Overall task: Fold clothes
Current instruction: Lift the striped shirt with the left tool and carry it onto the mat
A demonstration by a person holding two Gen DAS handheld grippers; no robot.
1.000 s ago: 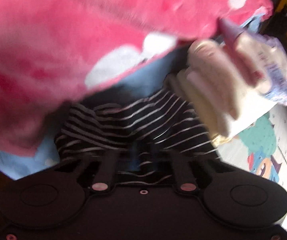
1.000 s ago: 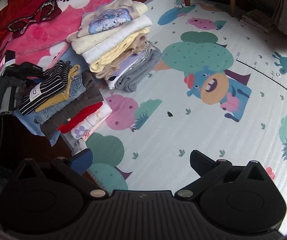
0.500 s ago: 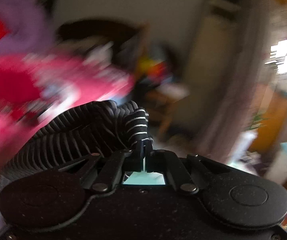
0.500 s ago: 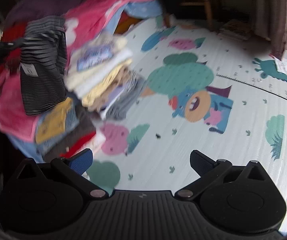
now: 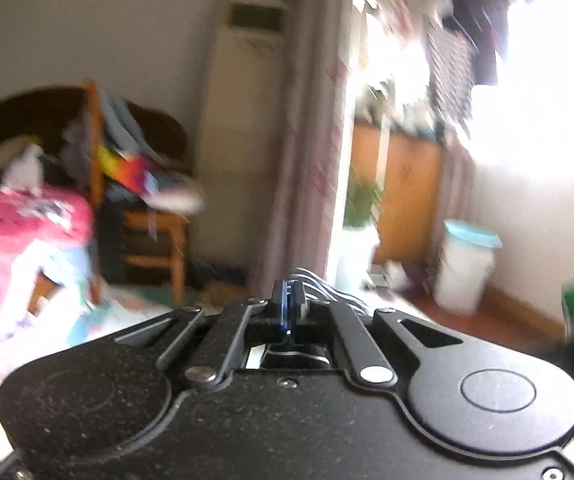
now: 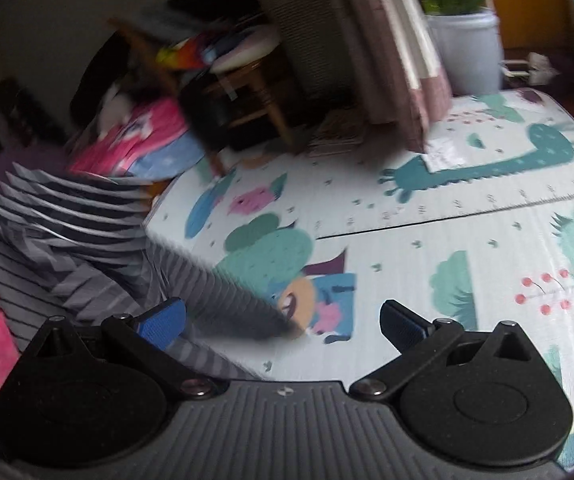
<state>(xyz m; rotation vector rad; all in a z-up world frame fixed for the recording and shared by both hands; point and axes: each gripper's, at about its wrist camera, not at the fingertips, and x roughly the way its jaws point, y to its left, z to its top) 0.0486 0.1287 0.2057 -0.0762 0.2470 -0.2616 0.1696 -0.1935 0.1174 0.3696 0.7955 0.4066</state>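
Note:
The black garment with thin white stripes [image 6: 67,240] hangs blurred at the left of the right wrist view, and a tail of it trails over the play mat [image 6: 467,248] toward the middle. My left gripper [image 5: 289,304] is shut on that garment; only a bunched striped edge [image 5: 327,290] shows past its fingertips. That gripper is raised and points across the room. My right gripper [image 6: 283,320] is open above the mat with nothing between its blue pads, and its left finger [image 6: 163,320] is close in front of the hanging cloth.
A pink blanket [image 6: 139,136] lies on the left. Behind it, a wooden chair [image 6: 255,92] is piled with clothes. A curtain [image 6: 399,60], a potted plant [image 6: 467,48], a white bin with a teal lid [image 5: 463,268] and a tall air conditioner [image 5: 243,120] line the far side.
The left gripper lifted the striped garment off the clothes stacks and swung up and round to face the room. The right gripper swung too, stayed open, and the garment now hangs at its left.

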